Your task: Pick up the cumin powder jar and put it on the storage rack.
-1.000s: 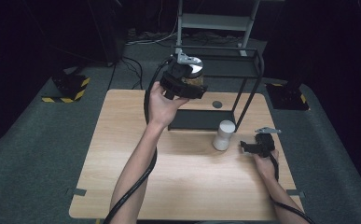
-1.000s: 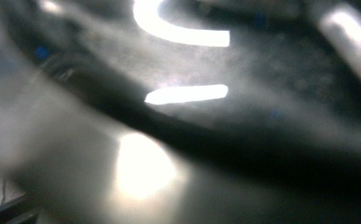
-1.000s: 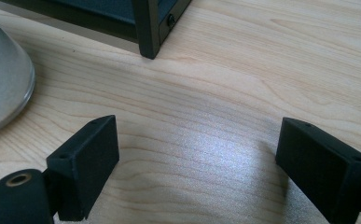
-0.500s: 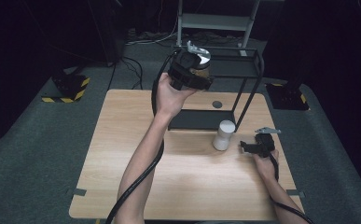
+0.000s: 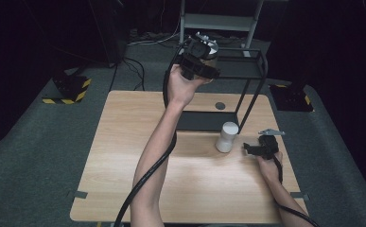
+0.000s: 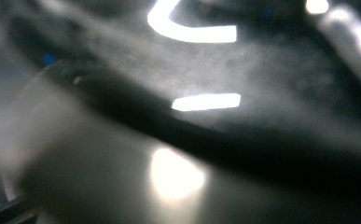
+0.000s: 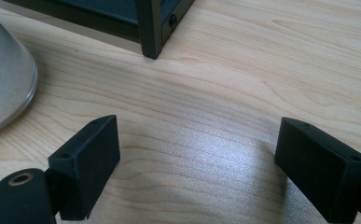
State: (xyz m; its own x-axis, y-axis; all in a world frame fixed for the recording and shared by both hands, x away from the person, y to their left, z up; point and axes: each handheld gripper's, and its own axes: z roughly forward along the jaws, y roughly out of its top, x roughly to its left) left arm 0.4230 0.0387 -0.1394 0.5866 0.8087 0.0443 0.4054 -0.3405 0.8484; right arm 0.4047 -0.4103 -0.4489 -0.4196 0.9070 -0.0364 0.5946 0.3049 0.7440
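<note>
My left gripper [image 5: 200,60] is raised high over the back of the table, shut on a brownish jar [image 5: 210,51] with a silver lid. The jar hangs at the left end of the top shelf [image 5: 239,67] of a black wire rack. In the left gripper view there is just a blurred, shiny surface very close to the camera. My right gripper [image 5: 248,149] rests low on the table with its jaws wide open and nothing between them [image 7: 199,140]. A white bottle [image 5: 227,137] stands just left of it; its rounded side [image 7: 1,79] is close by in the right gripper view.
The rack's black base [image 5: 204,121] lies on the wooden table [image 5: 124,179], and one rack foot [image 7: 150,32] stands just beyond my right jaws. A small dark disc [image 5: 220,106] lies on the table behind the rack's base. A metal shelving unit [image 5: 218,21] stands on the floor beyond.
My left gripper has carried the jar upward and to the right, closer to the rack's top shelf. The right gripper and the white bottle have stayed put.
</note>
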